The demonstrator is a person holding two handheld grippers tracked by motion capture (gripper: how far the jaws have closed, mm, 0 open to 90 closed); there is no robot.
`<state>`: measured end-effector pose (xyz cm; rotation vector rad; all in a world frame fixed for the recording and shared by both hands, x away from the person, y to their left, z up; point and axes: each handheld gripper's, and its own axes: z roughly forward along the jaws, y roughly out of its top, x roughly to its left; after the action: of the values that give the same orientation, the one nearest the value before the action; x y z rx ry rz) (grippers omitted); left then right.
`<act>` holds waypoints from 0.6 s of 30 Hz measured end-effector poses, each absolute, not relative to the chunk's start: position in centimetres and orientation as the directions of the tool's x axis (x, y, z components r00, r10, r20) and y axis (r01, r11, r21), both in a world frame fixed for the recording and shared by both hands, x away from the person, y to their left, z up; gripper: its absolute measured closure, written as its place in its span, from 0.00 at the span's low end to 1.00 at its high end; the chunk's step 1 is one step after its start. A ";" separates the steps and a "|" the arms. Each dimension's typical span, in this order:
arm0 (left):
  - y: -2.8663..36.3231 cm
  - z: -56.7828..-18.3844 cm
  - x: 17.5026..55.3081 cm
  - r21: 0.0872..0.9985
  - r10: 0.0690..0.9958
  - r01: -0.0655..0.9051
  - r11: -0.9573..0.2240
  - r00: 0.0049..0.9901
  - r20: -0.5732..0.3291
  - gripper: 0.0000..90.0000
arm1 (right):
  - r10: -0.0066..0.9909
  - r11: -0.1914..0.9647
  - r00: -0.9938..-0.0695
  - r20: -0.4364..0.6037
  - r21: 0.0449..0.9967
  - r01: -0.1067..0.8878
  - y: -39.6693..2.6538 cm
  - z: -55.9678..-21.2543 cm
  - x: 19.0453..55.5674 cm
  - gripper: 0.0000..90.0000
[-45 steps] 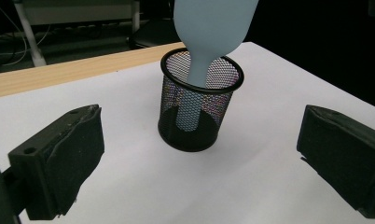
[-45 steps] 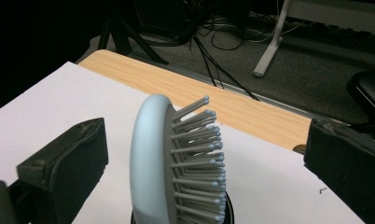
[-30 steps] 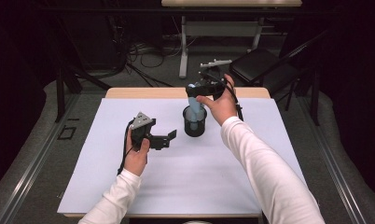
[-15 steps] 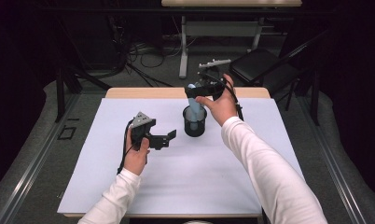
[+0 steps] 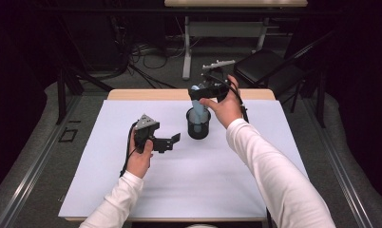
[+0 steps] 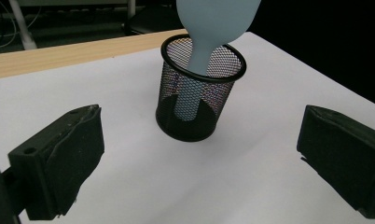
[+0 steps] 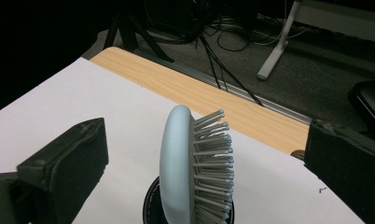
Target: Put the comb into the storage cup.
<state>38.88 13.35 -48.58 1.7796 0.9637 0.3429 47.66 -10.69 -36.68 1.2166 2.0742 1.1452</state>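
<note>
A pale blue hairbrush [image 5: 197,103] stands handle-down in a black mesh cup [image 5: 198,125] on the white sheet, behind the middle. In the right gripper view the brush head [image 7: 181,158] rises between my two jaws, bristles to the right, with a gap on each side. My right gripper [image 5: 196,93] hovers open around the brush head. My left gripper [image 5: 174,142] rests low on the sheet to the left of the cup, open, pointing at it. In the left gripper view, the cup [image 6: 195,107] and the brush handle [image 6: 191,93] sit beyond the jaws, apart from them.
A white sheet [image 5: 132,199] covers the wooden table [image 5: 146,94], whose far edge shows as a bare strip. A black chair [image 5: 270,66] stands behind the far right corner. Cables [image 5: 151,57] and a desk leg [image 5: 186,52] are on the floor beyond.
</note>
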 end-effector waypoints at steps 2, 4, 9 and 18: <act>13.4 -48.5 38.9 0.883 0.742 0.449 -0.135 0.637 -0.210 0.01 | 0.868 0.257 -0.497 0.014 0.843 0.473 -10.7 -36.6 47.6 0.00; 13.6 -48.5 39.0 0.882 0.744 0.452 -0.129 0.632 -0.215 0.01 | 0.866 0.261 -0.500 0.011 0.842 0.471 -10.8 -36.6 47.6 0.00; 13.9 -48.4 39.1 0.879 0.743 0.464 -0.114 0.627 -0.235 0.01 | 0.862 0.271 -0.508 0.006 0.841 0.469 -11.0 -36.4 47.4 0.00; 14.3 -48.0 39.1 0.866 0.725 0.492 -0.085 0.627 -0.285 0.01 | 0.853 0.285 -0.521 -0.005 0.842 0.458 -11.0 -35.9 46.6 0.00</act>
<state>39.10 14.31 -47.97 1.7372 0.9964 0.2607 46.65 -11.00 -35.92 1.1738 2.0990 1.1446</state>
